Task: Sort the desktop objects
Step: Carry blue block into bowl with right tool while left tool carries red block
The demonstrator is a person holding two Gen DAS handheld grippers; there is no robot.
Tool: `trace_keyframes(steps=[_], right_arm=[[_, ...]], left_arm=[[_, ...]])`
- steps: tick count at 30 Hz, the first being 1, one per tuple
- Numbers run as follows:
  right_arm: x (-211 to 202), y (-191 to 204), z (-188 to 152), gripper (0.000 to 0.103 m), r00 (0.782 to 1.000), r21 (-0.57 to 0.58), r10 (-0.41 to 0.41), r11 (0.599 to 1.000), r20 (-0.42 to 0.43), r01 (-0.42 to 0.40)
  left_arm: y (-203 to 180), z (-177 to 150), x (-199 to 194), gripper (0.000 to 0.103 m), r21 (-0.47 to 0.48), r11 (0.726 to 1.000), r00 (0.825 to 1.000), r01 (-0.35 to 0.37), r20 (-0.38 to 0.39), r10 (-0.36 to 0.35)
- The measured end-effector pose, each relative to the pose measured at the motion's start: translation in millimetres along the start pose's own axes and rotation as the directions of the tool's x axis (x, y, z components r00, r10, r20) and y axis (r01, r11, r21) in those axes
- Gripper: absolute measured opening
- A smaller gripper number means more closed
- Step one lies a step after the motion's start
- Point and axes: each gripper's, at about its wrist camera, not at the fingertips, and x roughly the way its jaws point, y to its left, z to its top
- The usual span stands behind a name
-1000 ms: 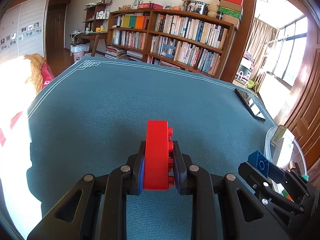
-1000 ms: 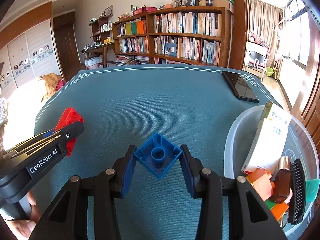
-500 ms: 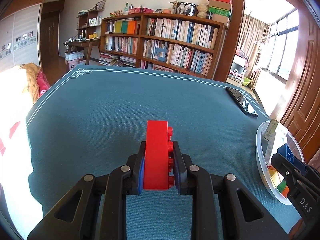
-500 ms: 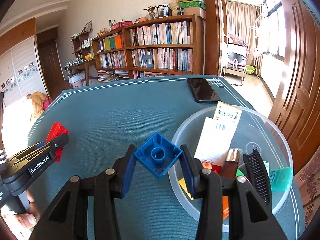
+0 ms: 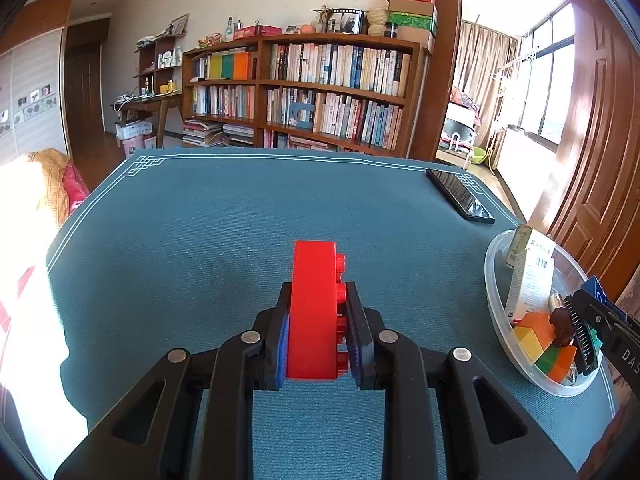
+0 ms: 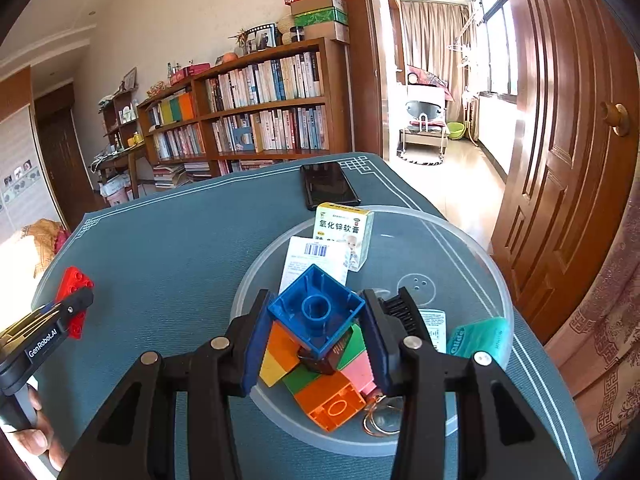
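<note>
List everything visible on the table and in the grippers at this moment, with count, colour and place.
red brick: 1, red, clamped in the left gripper, above the mat
blue brick: 1, blue, clamped in the right gripper, over the bowl
bowl: 1, clear plastic, right side of the table
bricks in the bowl: several; orange, yellow, green, pink
ointment box: 1, white and yellow, in the bowl
comb: 1, black, in the bowl
phone: 1, black, beyond the bowl
table mat: 1, teal
left gripper: 1, black
right gripper: 1, black
hand: 1, holding the left gripper
</note>
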Motion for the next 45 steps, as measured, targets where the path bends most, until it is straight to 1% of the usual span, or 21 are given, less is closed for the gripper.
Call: trace_keyframes(steps=[9,14,18,22,27,31,40,45], right_arm=[[-6.2,-36.5,-0.7,0.048,0.999,0.067,-0.032,0.997,0.014,0.031],[-7.5,-55.7,-1.5,0.048,0.999,0.106,-0.04,0.994,0.023,0.038],[-5.1,-70.6,-2.9,0.048,0.999,0.143,-0.042,0.989,0.02,0.039],[-3.4,-81.3,-4.6,0.048,0.999,0.159,-0.037,0.987,0.022,0.033],[-4.1,-89.3,-5.3,0.048,0.999,0.171,-0.037,0.985,0.03,0.031],[-1.7,-94.9,-6.6,0.048,0.999,0.186,-0.033,0.982,0.029,0.027],[5.3,-101.6,-8.1,0.048,0.999,0.19,-0.036,0.981,0.026,0.031],[6.4,-103.2,-8.4,0.048,0.998,0.184,-0.048,0.982,0.029,0.042]], left_arm=[[-29.8,1.7,-7.6,0.025,0.041,0.996,0.997,0.076,-0.017,-0.075],[-48.5,5.7,-11.8,0.025,0.058,0.988,0.99,0.141,-0.039,-0.139],[-67.5,11.2,-13.4,0.025,0.064,0.971,0.972,0.231,-0.066,-0.227],[-91.6,15.0,-15.2,0.025,0.075,0.941,0.943,0.328,-0.085,-0.322],[-121.2,17.7,-13.0,0.025,0.101,0.907,0.911,0.408,-0.104,-0.398],[-140.4,18.6,-6.4,0.025,0.118,0.89,0.896,0.44,-0.128,-0.426],[-168.8,20.7,15.6,0.025,0.137,0.866,0.873,0.481,-0.17,-0.458],[-177.6,21.0,22.5,0.026,0.145,0.862,0.869,0.486,-0.181,-0.46]])
